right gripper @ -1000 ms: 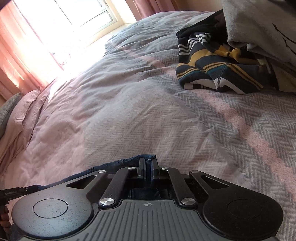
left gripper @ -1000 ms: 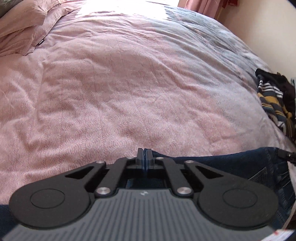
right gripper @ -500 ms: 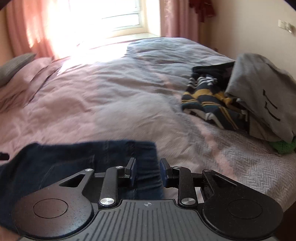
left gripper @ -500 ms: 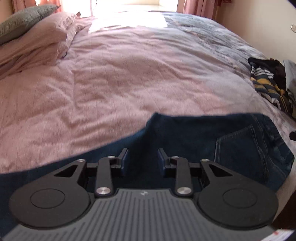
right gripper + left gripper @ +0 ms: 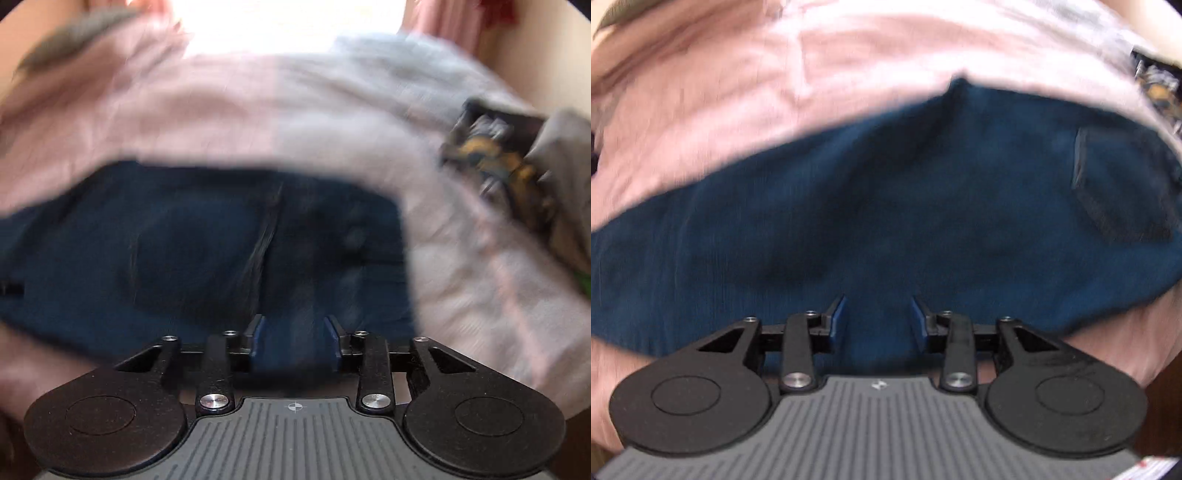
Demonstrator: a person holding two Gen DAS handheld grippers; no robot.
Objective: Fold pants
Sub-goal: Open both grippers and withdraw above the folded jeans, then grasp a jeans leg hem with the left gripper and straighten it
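Dark blue jeans (image 5: 886, 192) lie flat across the pink bedspread (image 5: 775, 92), with a back pocket (image 5: 1119, 192) at the right end in the left wrist view. My left gripper (image 5: 878, 321) hovers over their near edge, its jaws opening, nothing pressed between the blue pads. In the right wrist view the jeans (image 5: 207, 243) spread left of centre, a seam running down the middle. My right gripper (image 5: 294, 338) hangs above their near edge, jaws opening too, only cloth below them. Both views are motion-blurred.
A heap of clothes, striped dark and yellow (image 5: 498, 166) with a grey garment (image 5: 565, 147) beside it, lies on the bed's right side. A grey pillow (image 5: 74, 33) sits at the far left near the bright window. A cream wall borders the bed on the right.
Both grippers went from shut on the jeans' edge to open, letting the cloth go. They drew back toward the near side, so the laid-out jeans now fill more of each view.
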